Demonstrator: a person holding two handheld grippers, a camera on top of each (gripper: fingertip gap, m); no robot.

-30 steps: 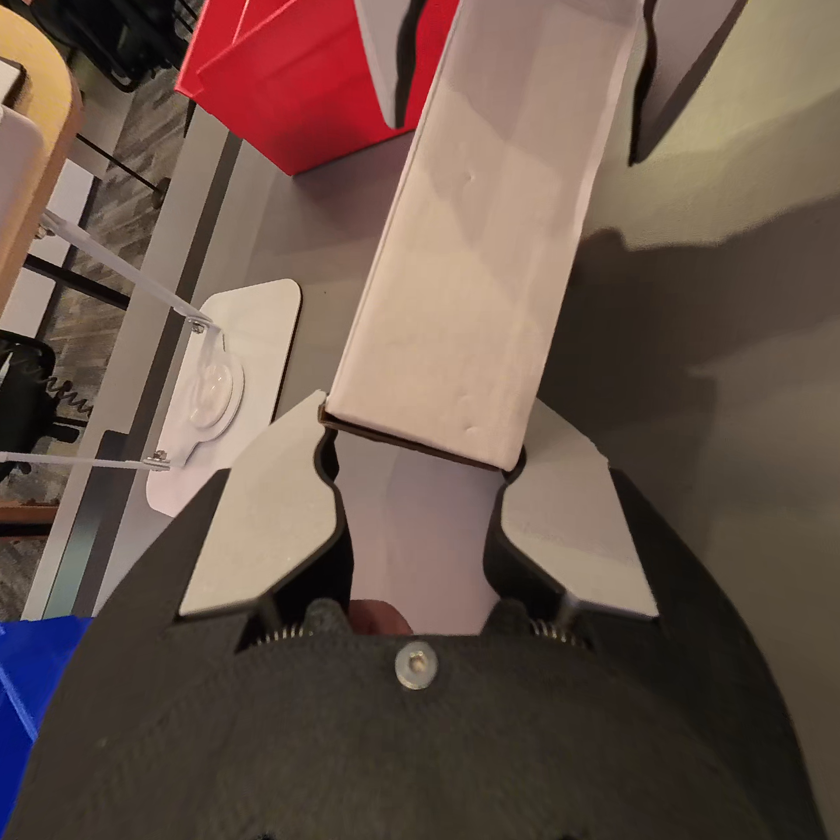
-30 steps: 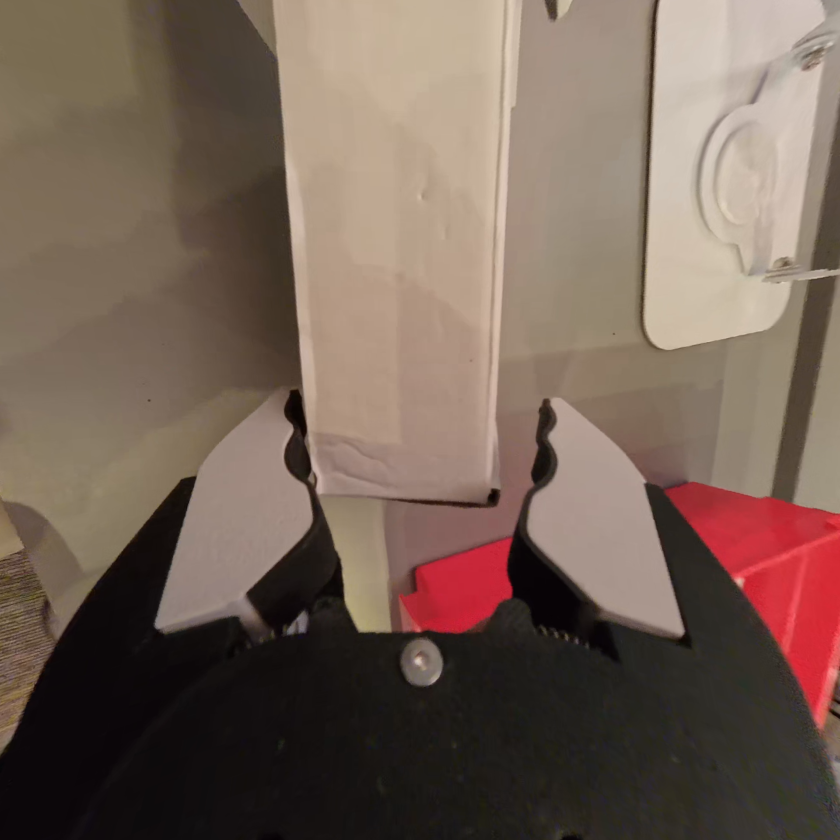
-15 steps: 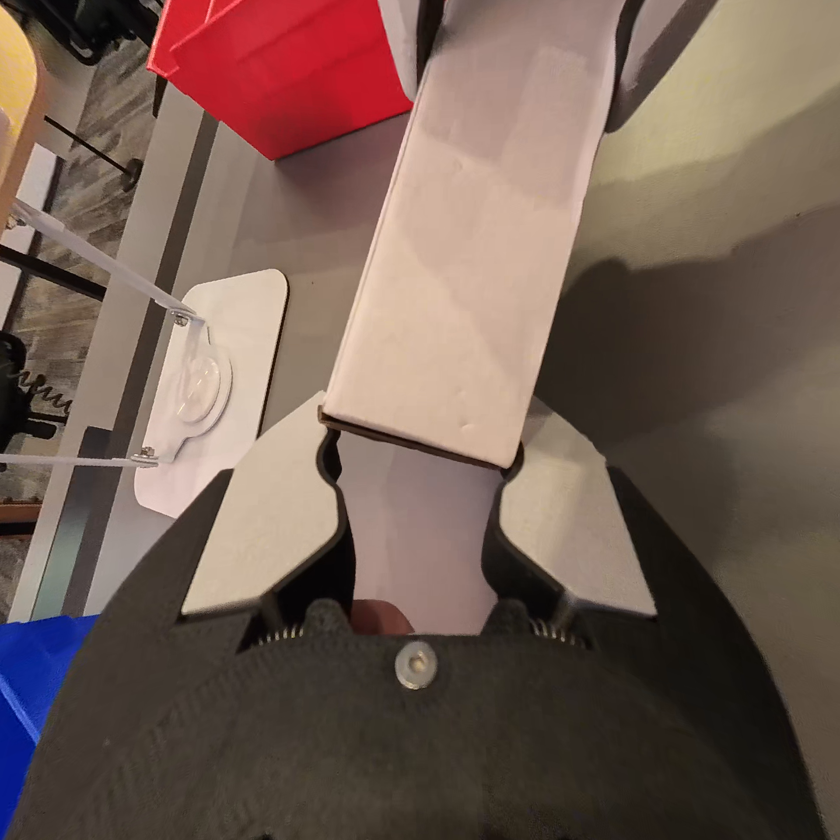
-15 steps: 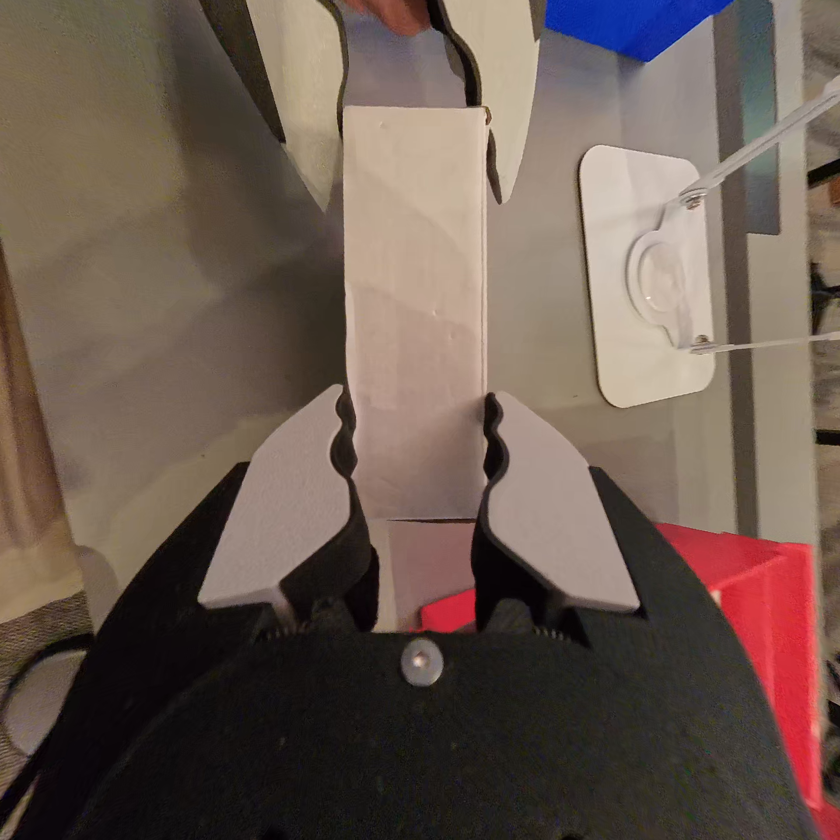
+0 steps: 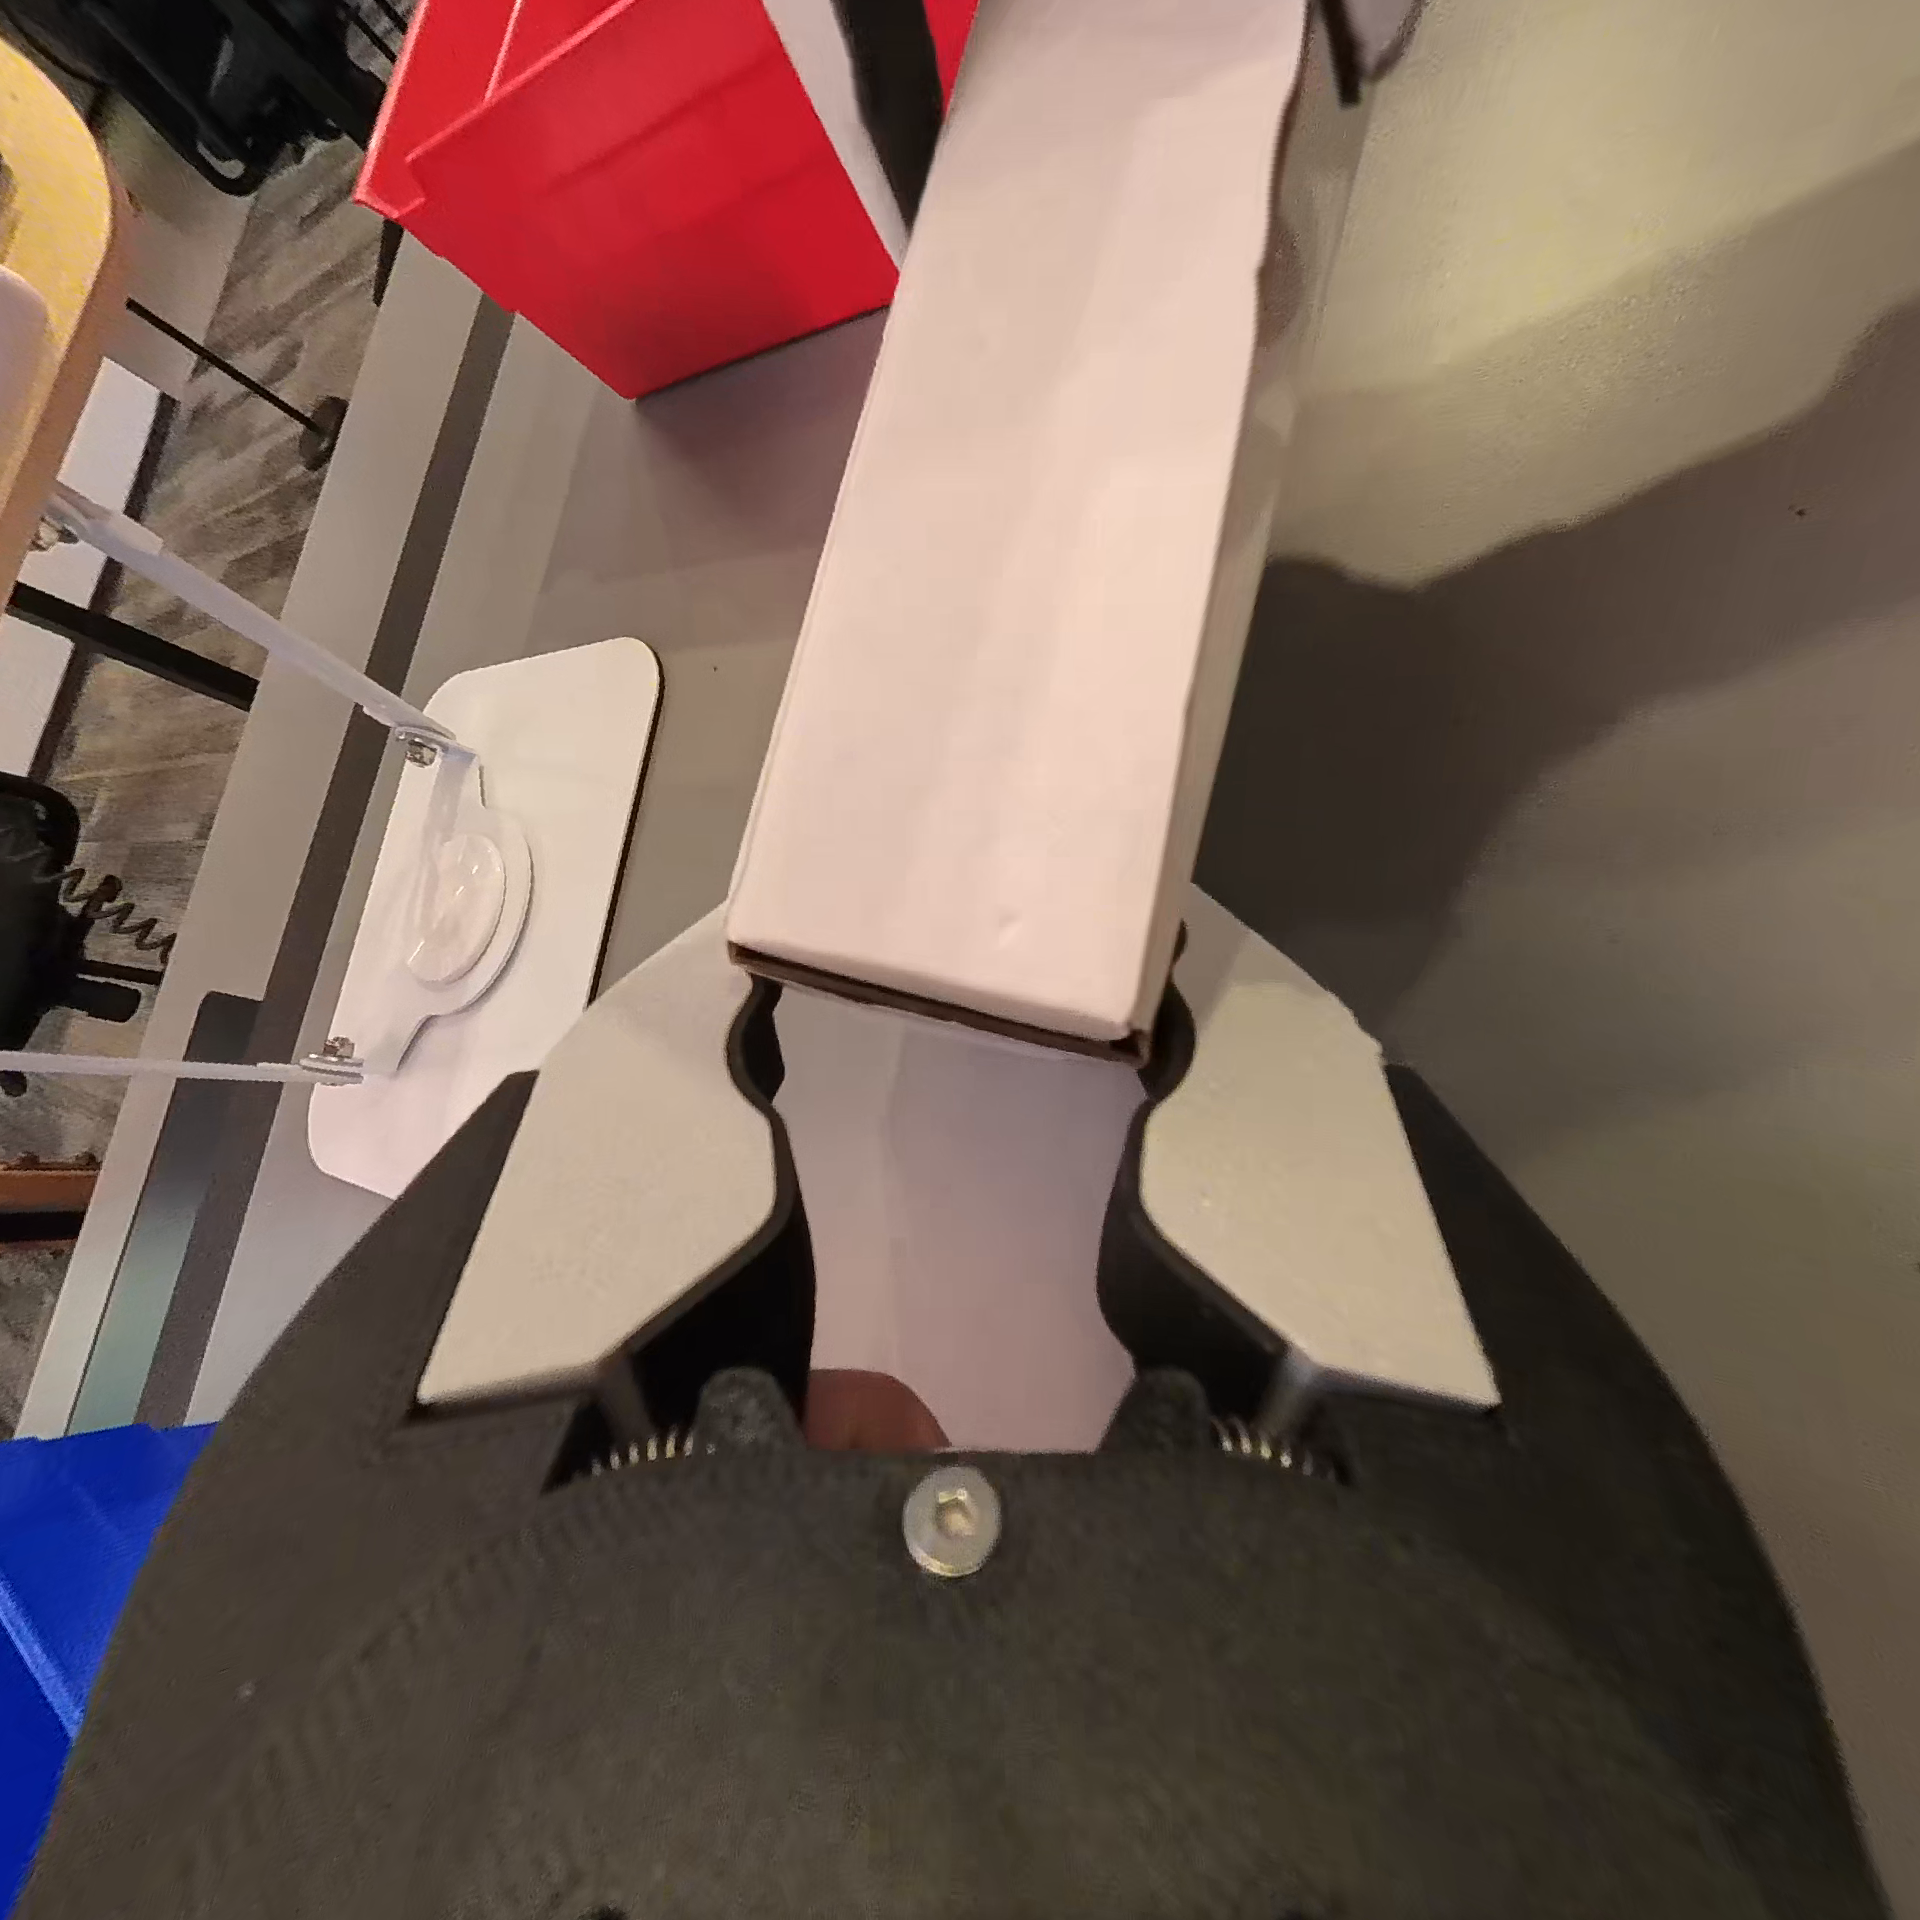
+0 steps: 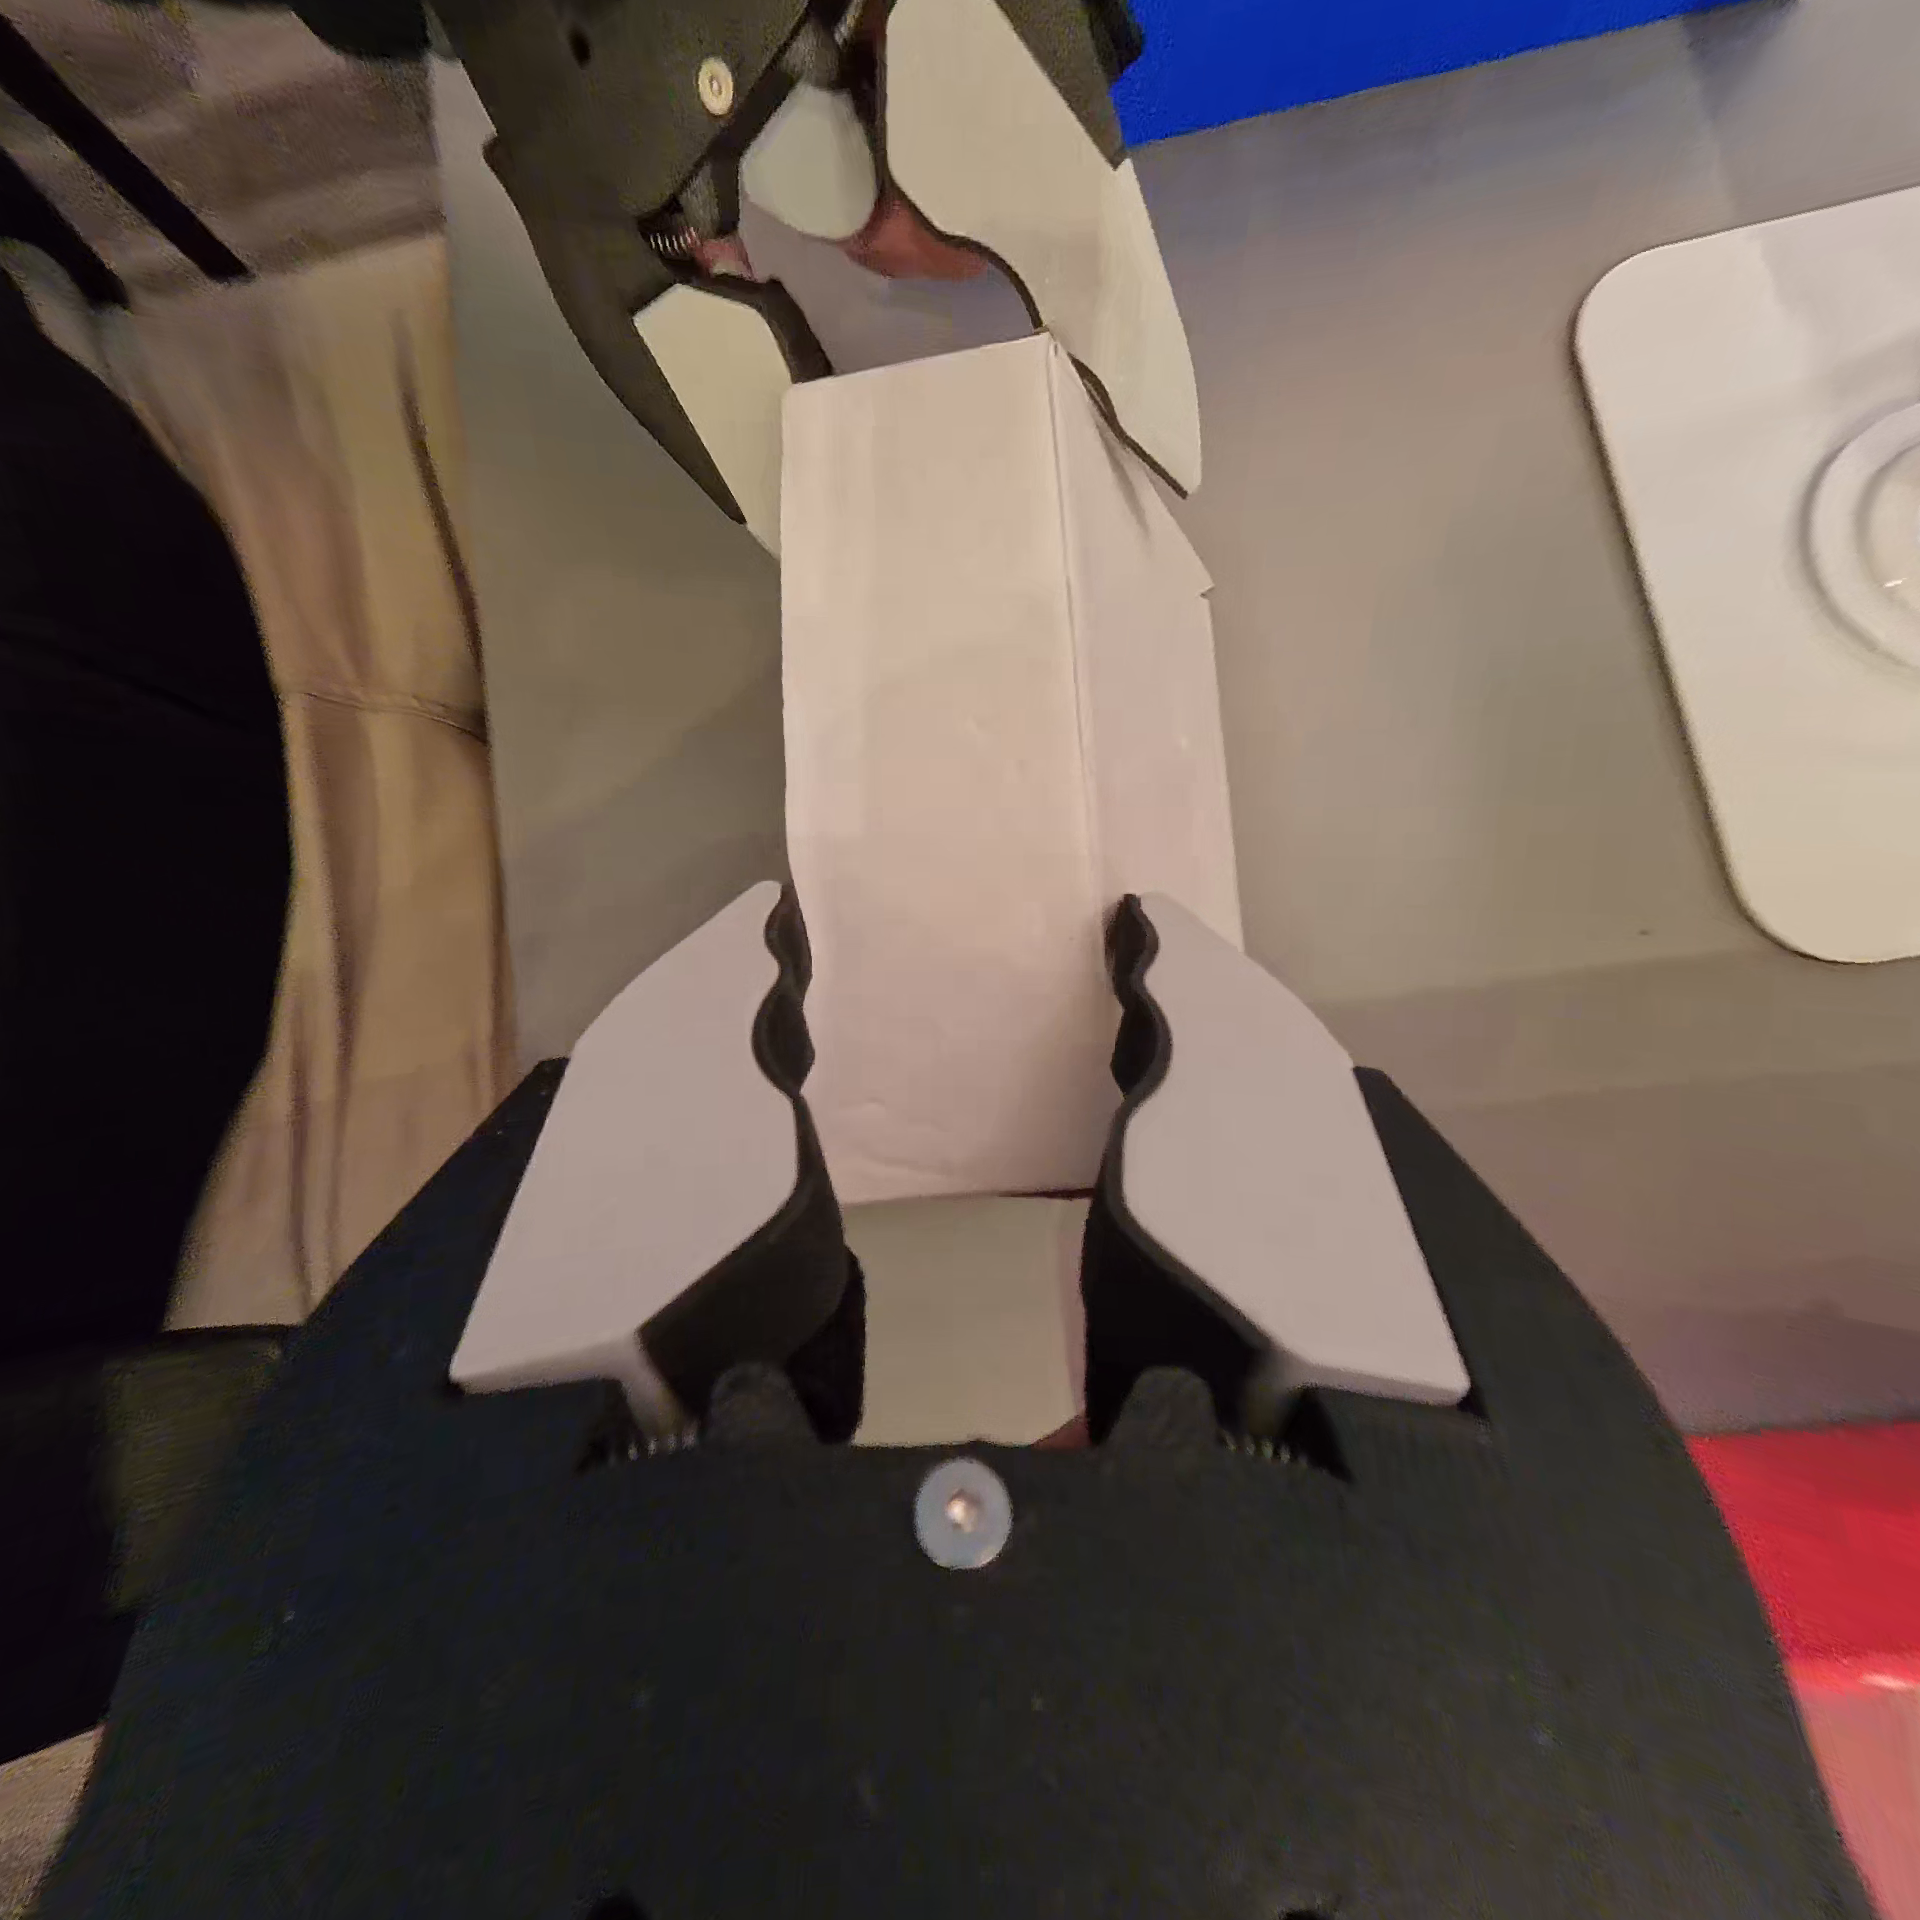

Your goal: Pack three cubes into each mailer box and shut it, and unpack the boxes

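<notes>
Grey table [image 5: 1558, 727] (matte) bears red bin [image 5: 665, 197], white pad [image 5: 540, 831].

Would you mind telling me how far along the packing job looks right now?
Done: the white mailer box looks shut. In hand: the left gripper and right gripper each clamp one end, holding it above the grey table. Left: setting it down. No cubes or other boxes show, so the count is unknown.

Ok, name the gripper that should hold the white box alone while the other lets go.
Right, probably. The right gripper has the mailer box well down between its fingers, while the left gripper pinches only the very end with its tips.
</notes>
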